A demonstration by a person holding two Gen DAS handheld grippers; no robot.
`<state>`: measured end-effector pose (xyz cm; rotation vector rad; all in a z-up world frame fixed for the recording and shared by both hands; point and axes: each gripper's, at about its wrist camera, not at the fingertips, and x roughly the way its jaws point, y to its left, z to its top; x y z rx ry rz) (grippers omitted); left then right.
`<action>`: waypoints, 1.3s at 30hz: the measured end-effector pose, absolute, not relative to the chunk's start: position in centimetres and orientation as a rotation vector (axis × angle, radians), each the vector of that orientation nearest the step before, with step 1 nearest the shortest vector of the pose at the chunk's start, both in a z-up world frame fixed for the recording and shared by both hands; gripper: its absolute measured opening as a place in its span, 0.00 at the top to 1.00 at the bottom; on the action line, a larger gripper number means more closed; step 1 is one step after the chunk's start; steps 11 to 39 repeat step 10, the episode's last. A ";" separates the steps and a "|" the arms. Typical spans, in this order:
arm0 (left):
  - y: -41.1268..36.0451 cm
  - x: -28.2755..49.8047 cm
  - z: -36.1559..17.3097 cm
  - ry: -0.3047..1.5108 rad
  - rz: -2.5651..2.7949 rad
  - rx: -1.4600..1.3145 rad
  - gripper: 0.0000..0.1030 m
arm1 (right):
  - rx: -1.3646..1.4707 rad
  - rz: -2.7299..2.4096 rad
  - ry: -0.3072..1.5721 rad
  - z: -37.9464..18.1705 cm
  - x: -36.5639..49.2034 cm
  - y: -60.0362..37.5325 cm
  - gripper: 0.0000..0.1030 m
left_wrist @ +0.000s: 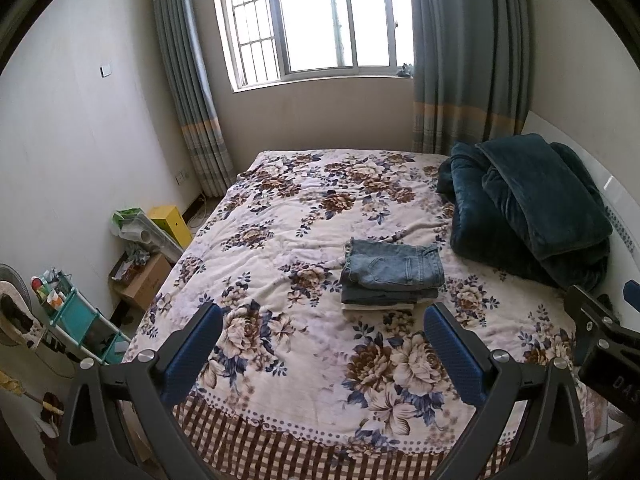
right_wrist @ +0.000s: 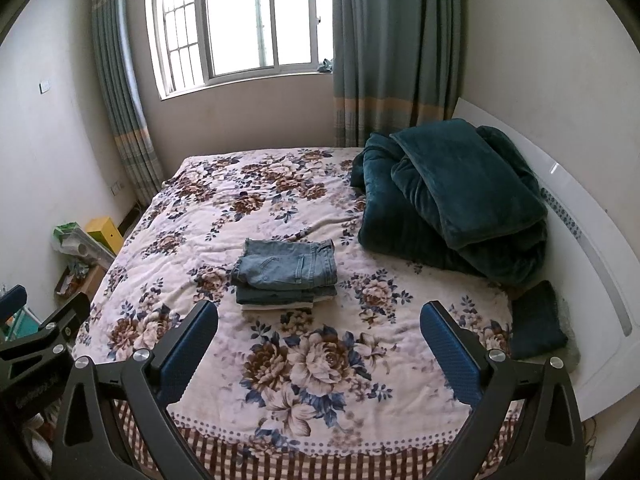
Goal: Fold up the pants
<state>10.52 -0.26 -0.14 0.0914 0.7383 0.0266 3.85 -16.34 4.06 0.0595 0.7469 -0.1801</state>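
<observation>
Folded blue denim pants [left_wrist: 392,270] lie on top of a small stack of folded clothes in the middle of the floral bed; the stack also shows in the right wrist view [right_wrist: 286,270]. My left gripper [left_wrist: 324,322] is open and empty, held above the bed's near edge, short of the stack. My right gripper [right_wrist: 320,320] is open and empty too, at the same distance from the stack. Part of the right gripper shows at the right edge of the left wrist view [left_wrist: 600,332], and part of the left gripper at the left edge of the right wrist view [right_wrist: 44,332].
The bed's floral cover [left_wrist: 280,220] reaches a checked hem at the near edge. A dark teal folded quilt [right_wrist: 452,196] lies at the head by the white headboard [right_wrist: 592,248]. Boxes and a shelf rack [left_wrist: 76,320] stand on the floor left of the bed.
</observation>
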 end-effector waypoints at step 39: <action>0.0 10.9 0.6 0.727 0.022 0.091 0.00 | 0.060 -0.180 0.745 4.2 3.9 -16.5 0.00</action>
